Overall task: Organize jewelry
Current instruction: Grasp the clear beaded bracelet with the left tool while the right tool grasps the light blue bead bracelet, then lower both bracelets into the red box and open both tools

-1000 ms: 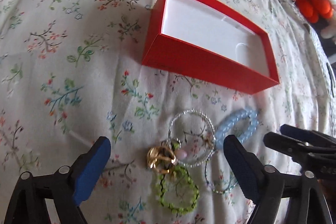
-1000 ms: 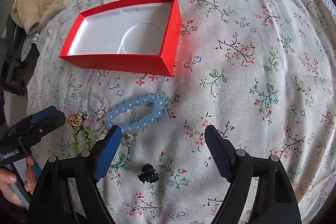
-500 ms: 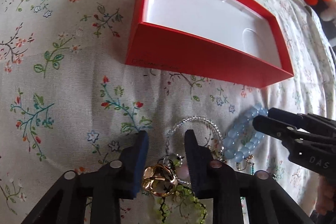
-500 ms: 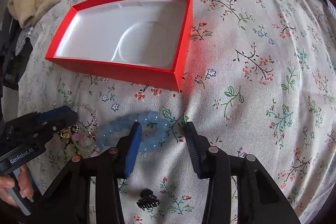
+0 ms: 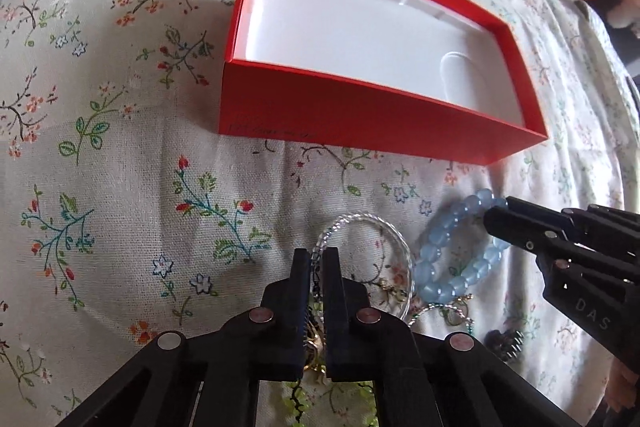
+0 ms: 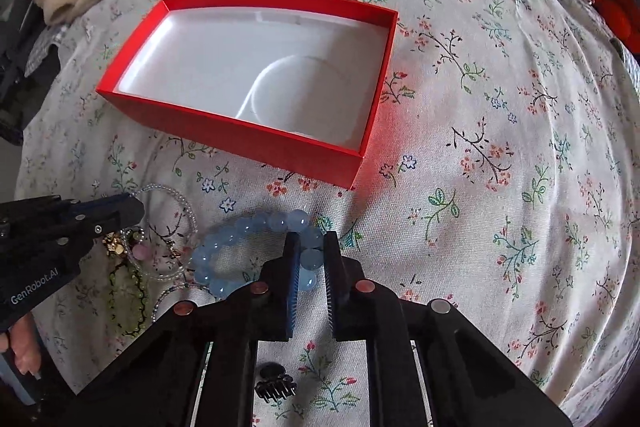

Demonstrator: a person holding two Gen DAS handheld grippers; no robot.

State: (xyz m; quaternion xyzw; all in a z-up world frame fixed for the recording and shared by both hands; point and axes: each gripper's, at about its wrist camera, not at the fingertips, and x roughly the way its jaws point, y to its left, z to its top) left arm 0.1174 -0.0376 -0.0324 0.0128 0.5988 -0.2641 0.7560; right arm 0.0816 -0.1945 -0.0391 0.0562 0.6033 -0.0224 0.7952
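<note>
step: double pickup | left gripper (image 5: 316,259) clamped on clear bead bracelet (image 5: 384,227) | right gripper (image 6: 310,255) closing on blue bead bracelet (image 6: 240,243) | next: lift both clear of tangle, carry to red box (image 6: 224,139)

- Red box (image 6: 256,143): open, white inside, no jewelry in it, flat on the floral bed.
- Blue bead bracelet (image 6: 224,247): at the box's 6 o'clock, a loop of pale round beads.
- Clear bead bracelet (image 5: 360,223): thin ring at the blue one's 9 o'clock.
- Green bead bracelet (image 6: 128,299): beneath the clear ring, beside a gold ring (image 6: 114,245).
</note>
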